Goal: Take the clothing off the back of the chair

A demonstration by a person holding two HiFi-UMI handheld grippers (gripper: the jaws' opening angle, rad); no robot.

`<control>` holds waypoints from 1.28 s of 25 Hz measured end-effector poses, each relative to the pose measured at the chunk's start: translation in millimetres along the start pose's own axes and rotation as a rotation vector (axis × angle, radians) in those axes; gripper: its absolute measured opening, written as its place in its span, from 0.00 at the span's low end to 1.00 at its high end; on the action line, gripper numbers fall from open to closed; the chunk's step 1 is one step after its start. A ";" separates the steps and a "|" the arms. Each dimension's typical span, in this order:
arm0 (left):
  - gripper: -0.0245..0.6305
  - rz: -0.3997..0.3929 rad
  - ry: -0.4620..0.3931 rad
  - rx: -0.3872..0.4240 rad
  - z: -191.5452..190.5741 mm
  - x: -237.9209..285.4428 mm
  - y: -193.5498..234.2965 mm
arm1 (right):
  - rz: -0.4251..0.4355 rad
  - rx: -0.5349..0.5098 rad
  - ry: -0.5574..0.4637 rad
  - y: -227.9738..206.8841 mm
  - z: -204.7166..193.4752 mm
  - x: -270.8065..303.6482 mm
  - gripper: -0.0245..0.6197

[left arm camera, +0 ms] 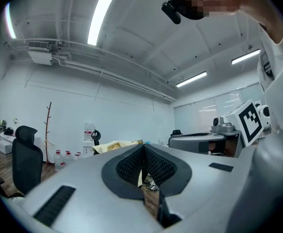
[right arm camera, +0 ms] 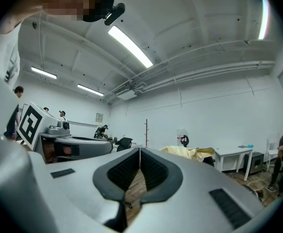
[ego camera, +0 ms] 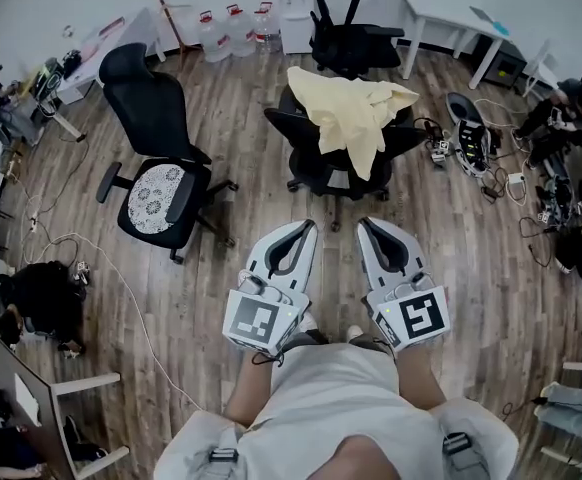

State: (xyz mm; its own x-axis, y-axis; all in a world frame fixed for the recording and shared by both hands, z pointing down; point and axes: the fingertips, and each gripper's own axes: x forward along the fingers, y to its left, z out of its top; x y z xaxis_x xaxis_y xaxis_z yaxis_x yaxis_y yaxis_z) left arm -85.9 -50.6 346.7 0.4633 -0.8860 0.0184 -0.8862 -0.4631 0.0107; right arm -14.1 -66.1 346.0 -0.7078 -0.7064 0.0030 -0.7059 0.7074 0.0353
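Observation:
A pale yellow garment hangs over the back of a black office chair in the middle of the room. It also shows as a yellow heap in the left gripper view and the right gripper view. My left gripper and right gripper are held side by side, level, a short way in front of that chair, apart from it. Both are shut with nothing between the jaws. The left gripper's tips and the right gripper's tips meet.
A second black chair with a white lace cushion stands to the left. Another black chair and a white table are behind. Water bottles, a coat rack, floor cables and seated people ring the wooden floor.

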 end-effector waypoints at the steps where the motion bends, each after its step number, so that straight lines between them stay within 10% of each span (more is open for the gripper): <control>1: 0.07 -0.013 0.001 0.001 -0.2 0.3 1.9 | -0.010 0.000 0.002 1.1 -0.4 1.4 0.07; 32: 0.07 -0.043 0.036 -0.013 -13.5 63.7 42.2 | -0.044 0.014 0.029 -42.9 -12.8 53.5 0.07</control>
State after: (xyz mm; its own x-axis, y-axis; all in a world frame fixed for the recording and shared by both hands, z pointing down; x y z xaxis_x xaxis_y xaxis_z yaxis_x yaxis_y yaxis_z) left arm -93.7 -126.3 361.8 0.5012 -0.8636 0.0541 -0.8653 -0.5006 0.0257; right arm -21.3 -134.5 357.5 -0.6751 -0.7370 0.0306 -0.7368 0.6758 0.0218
